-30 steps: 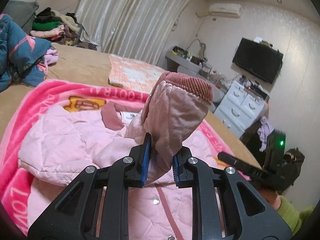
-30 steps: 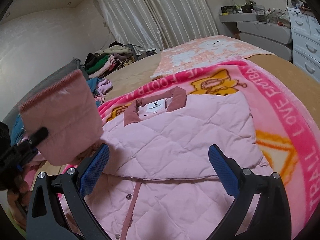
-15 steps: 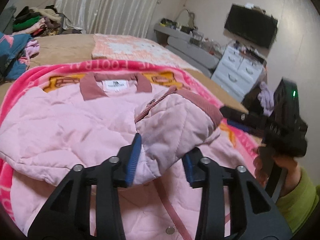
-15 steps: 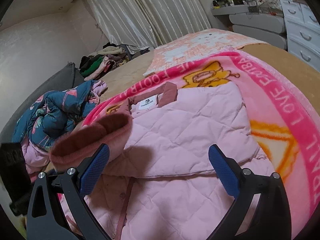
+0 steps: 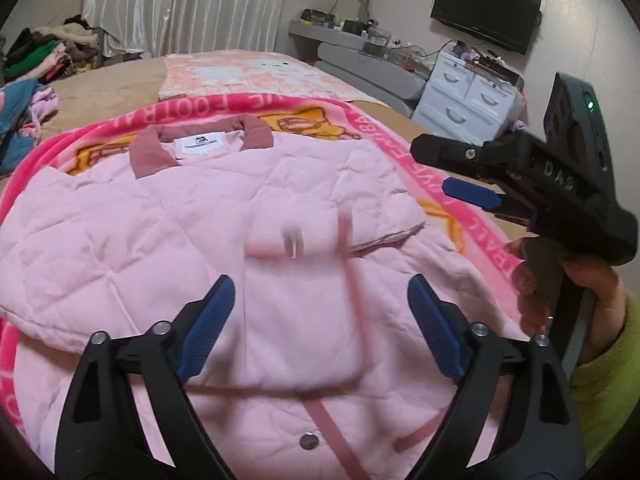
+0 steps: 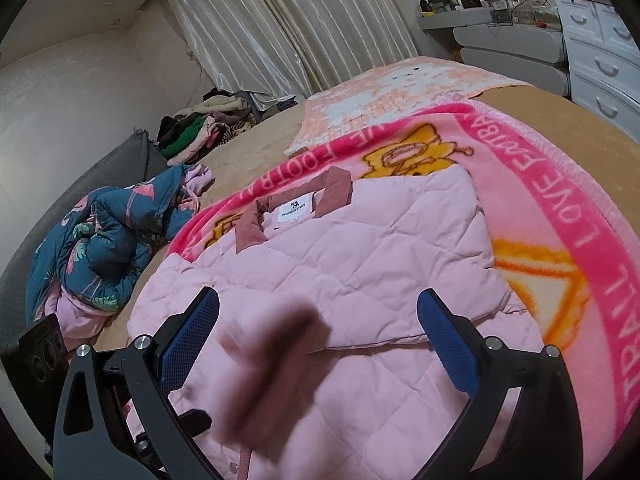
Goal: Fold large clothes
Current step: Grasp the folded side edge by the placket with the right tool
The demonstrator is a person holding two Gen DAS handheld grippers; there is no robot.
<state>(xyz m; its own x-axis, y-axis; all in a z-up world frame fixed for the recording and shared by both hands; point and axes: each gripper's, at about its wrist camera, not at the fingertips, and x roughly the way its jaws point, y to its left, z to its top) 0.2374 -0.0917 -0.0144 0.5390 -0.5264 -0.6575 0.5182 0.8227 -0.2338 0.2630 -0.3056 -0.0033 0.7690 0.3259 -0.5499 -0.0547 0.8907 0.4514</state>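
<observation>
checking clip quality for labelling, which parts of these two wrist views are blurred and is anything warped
Left wrist view: the sleeve is motion-smeared between the open jaws of the left gripper, which have just been opening; the collar stays sharp. Right wrist view: the same sleeve smears; the blanket lettering is crisp. Both views: fisheye bowing, dark corners.
</observation>
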